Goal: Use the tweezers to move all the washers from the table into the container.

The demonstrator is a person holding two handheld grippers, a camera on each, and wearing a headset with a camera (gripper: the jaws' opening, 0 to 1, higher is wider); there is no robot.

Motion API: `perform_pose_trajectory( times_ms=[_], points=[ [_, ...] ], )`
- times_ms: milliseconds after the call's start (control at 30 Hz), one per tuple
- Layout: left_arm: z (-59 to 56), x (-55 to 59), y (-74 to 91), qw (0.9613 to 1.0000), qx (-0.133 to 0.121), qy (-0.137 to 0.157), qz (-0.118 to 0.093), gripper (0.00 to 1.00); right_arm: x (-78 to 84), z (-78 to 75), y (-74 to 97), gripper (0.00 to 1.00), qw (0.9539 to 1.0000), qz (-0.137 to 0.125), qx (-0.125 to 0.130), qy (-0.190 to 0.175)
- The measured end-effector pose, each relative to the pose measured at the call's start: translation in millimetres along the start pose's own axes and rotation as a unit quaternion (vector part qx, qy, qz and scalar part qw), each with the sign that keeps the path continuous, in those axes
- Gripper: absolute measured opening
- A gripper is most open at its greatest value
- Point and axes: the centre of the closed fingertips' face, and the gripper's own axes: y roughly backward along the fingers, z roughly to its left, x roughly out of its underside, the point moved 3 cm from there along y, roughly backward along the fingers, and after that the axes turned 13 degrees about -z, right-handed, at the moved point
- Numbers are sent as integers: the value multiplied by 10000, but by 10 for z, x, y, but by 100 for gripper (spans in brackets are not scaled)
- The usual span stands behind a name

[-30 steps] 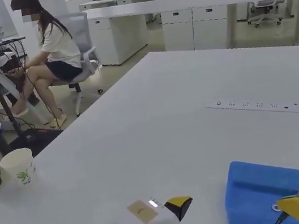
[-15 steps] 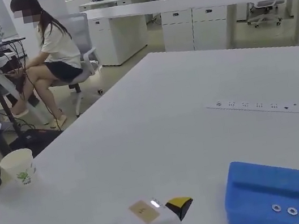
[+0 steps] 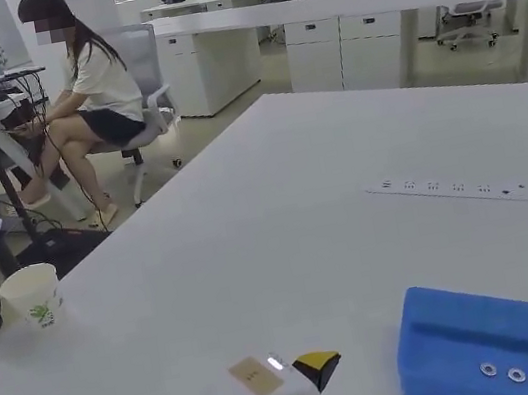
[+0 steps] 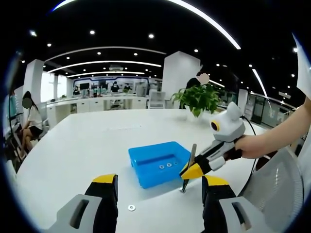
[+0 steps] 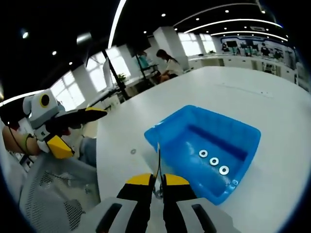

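Tweezers near upright, tips down beside blue container.
Slim grey metal; right gripper clamps them, left gripper gapes wide.

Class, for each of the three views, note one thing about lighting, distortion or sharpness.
Head view: even, soft light, little shadow on the table, straight edges. Left gripper view: fisheye bends the ceiling lights into arcs; the blue container is sharp. Right gripper view: same bending; the tweezers near the lens look thin and faint.
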Motion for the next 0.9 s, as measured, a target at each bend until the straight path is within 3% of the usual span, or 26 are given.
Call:
perform_pose_trajectory(
  times_ms=[133,367,733,867,900],
  points=[
    [-4,2,-1,10000,12,-5,7,70,3,12,9,5,9984,113,-154,535],
    [-15,14,-4,10000,47,-17,43,70,52,112,-3,5,9912,310,-374,1231],
    [-17,23,-7,10000,52,-38,75,70,62,105,-29,3,9850,457,-401,1617],
    [-12,15,-4,10000,42,-19,39,70,61,102,-39,2,9862,435,-373,1554],
    [-11,16,-3,10000,38,-24,44,70,56,94,-43,3,9900,402,-286,1323]
  ],
)
